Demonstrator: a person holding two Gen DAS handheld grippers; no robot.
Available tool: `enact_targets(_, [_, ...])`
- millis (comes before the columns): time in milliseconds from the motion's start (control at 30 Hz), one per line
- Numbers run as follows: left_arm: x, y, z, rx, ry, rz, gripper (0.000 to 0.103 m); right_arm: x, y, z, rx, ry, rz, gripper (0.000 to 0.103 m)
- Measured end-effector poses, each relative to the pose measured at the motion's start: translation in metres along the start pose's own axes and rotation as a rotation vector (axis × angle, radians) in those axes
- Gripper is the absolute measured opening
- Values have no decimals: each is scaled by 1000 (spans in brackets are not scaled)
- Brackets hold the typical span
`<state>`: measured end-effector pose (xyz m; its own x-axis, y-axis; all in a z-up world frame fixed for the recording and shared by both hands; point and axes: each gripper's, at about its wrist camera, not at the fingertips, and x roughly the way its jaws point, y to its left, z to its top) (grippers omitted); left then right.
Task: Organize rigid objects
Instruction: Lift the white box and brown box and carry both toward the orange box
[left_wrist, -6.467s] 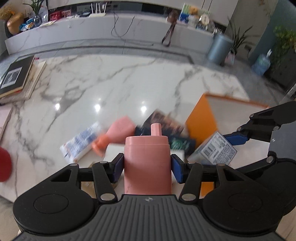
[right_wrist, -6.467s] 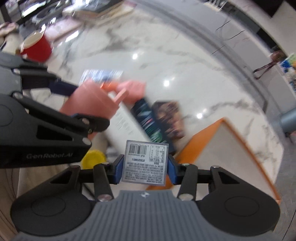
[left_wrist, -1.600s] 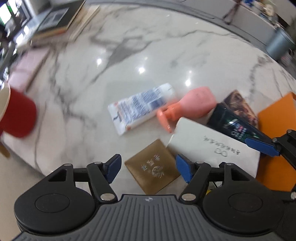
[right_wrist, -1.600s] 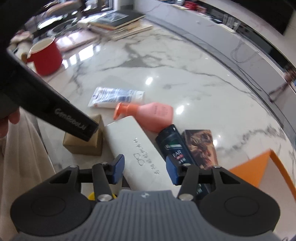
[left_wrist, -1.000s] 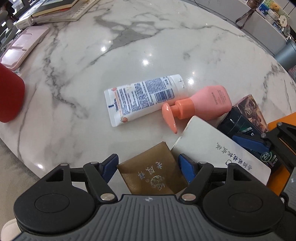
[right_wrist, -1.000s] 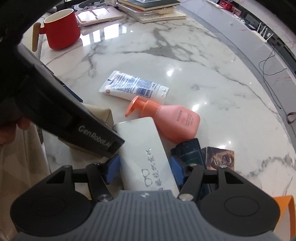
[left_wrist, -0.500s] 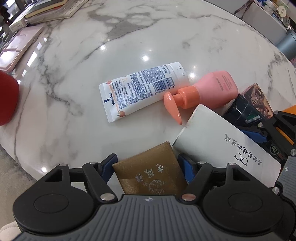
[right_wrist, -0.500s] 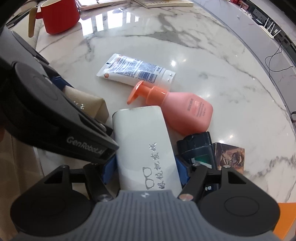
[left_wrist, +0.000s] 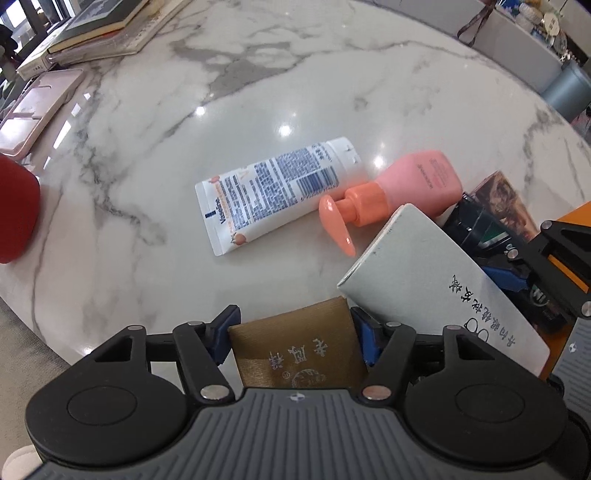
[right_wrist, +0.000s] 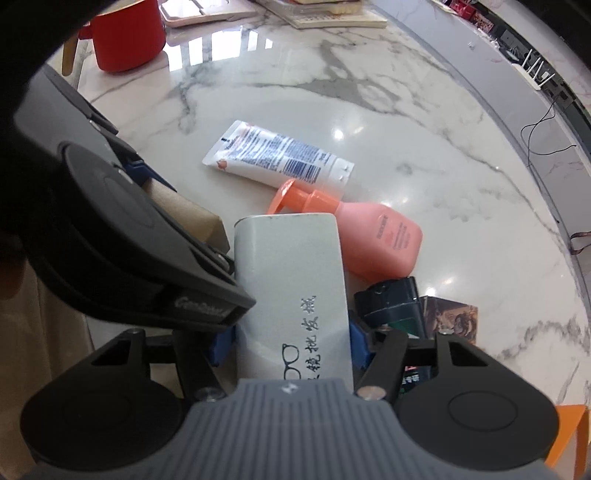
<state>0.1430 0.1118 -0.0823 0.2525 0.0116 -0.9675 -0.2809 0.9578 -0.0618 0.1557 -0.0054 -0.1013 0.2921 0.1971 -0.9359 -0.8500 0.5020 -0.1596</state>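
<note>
Two boxes sit side by side at the near edge of the marble table (left_wrist: 155, 122), each already between a claw's blue pads. The left gripper (left_wrist: 293, 334) has just been closing and now grips the brown box (left_wrist: 295, 350) across its width. The right gripper (right_wrist: 288, 345), likewise just closing, clamps the near end of the white glasses case (right_wrist: 291, 273); its long axis runs straight ahead toward the pink pump bottle (right_wrist: 376, 240), so it looks ready to lift.
</note>
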Motion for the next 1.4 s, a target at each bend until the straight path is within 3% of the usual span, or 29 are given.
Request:
enact_targets(367, [-22,-1,-7,7,-76,-29,73,-24,-3,-7,49,-67,-44,60])
enact_targets(867, [-91,-14,-6,4,-230,-94,73,-93,-11,-6,73,-209,-186,60])
enact_targets(1200, [-138,-51,8,44,-343,-157,73,-148,-42,-16,128,-269,-330,60])
enact_targets(1400, [-156,-87,9,118,-379,-204,72,-178,-70,-36,193,-279,-406,60])
